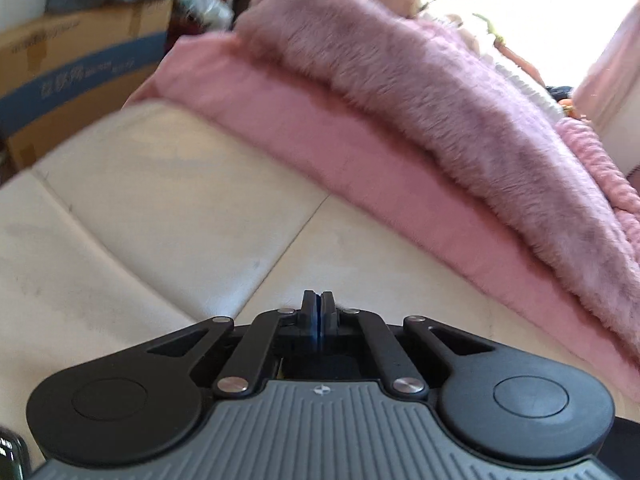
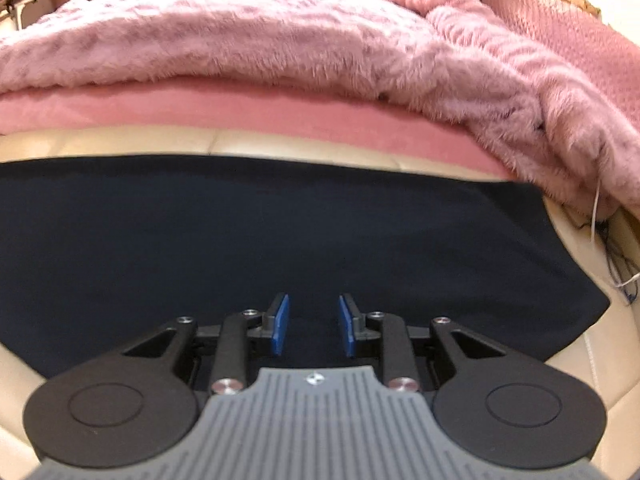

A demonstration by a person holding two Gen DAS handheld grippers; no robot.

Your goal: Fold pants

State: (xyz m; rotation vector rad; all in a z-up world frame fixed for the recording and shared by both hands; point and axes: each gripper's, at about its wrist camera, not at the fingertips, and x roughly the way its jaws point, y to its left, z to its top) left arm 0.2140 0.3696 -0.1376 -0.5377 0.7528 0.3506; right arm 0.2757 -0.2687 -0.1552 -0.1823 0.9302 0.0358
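Note:
Dark navy pants (image 2: 304, 232) lie flat in a broad folded slab on a cream leather cushion (image 2: 592, 360) in the right wrist view. My right gripper (image 2: 313, 322) is open, its blue pads (image 2: 280, 322) apart just above the pants' near part, holding nothing. In the left wrist view my left gripper (image 1: 319, 312) is shut with its pads pressed together and nothing between them, over bare cream cushion (image 1: 140, 200). No pants show in the left wrist view.
A pink sheet (image 1: 320, 136) and a fluffy pink blanket (image 2: 280, 36) run along the far side of the cushion. Cardboard boxes (image 1: 76, 60) stand at the left. A pink pillow (image 2: 560, 24) and loose cords (image 2: 616, 256) lie at the right.

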